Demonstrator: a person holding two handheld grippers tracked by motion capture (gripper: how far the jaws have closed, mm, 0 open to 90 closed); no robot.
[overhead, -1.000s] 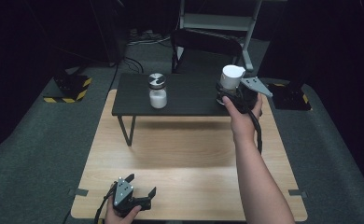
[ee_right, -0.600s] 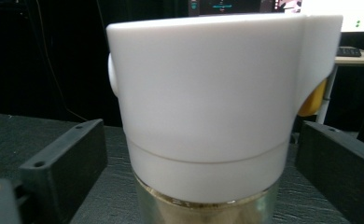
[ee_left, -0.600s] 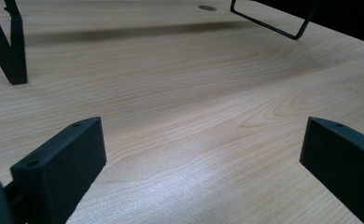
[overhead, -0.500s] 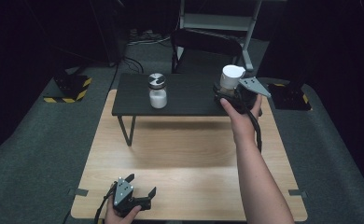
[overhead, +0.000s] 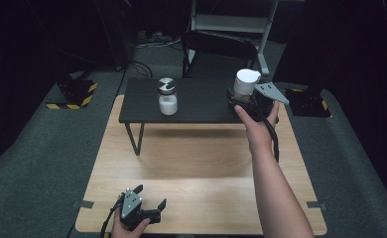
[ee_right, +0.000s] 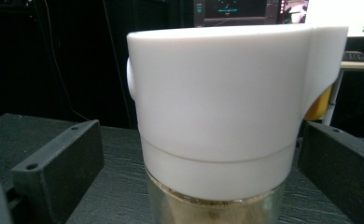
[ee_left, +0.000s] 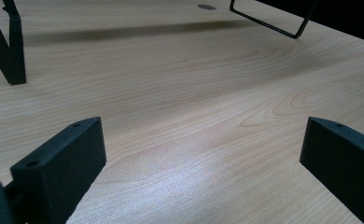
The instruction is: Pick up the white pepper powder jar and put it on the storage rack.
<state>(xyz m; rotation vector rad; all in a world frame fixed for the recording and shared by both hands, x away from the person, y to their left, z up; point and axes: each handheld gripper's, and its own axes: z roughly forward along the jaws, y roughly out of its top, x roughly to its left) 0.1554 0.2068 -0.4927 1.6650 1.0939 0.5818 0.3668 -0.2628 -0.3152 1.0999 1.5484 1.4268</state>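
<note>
The white-capped jar [overhead: 246, 83] stands upright at the right end of the black shelf [overhead: 201, 106], near its front edge, with pale brownish contents visible through the glass below the cap in the right gripper view. The right gripper [overhead: 242, 101] sits around it: its jaws have just been opening and now stand spread, one on each side of the jar [ee_right: 217, 126] with a gap to the glass, pads off it. Judgement: the jar has been set down and released; the placing step looks complete, and withdrawal of the hand is outstanding. A metal-lidded jar [overhead: 167, 95] of white contents stands left of centre on the same shelf, well apart. The left gripper [overhead: 149, 208] rests at the near edge of the wooden table [overhead: 201, 168], jaws spread, nothing between them.
</note>
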